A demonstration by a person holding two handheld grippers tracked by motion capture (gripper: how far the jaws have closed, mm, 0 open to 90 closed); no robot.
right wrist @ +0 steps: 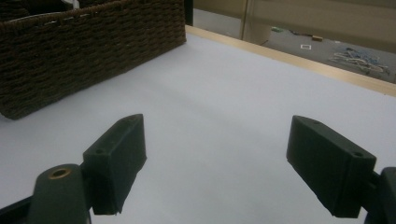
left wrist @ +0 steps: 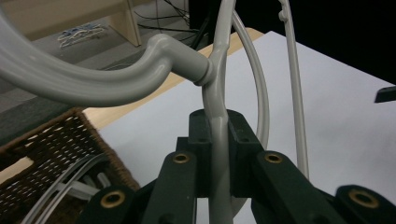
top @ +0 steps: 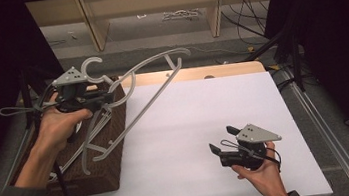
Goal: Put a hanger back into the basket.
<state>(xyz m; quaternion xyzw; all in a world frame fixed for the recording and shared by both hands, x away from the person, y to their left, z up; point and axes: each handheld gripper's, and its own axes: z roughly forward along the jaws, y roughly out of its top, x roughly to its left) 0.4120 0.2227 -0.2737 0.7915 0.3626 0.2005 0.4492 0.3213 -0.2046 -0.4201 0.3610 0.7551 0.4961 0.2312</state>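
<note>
A grey plastic hanger (top: 155, 59) hangs in the air above the left of the table, with its hook (top: 90, 63) toward the back. My left gripper (top: 106, 96) is shut on the hanger's neck, just below the hook. In the left gripper view the black jaws (left wrist: 217, 128) clamp the grey stem, and the hook (left wrist: 116, 84) curves off to the left. My right gripper (top: 222, 140) is held low over the white table (top: 203, 104) at the front right. It is open, and the right gripper view shows nothing between its pads (right wrist: 119, 140).
A dark wicker basket (top: 116, 130) stands at the table's left edge, with more grey hangers (top: 85, 149) lying in it. The basket (right wrist: 93, 42) is some way ahead of my right gripper. Wooden shelf legs and cables stand on the floor behind the table.
</note>
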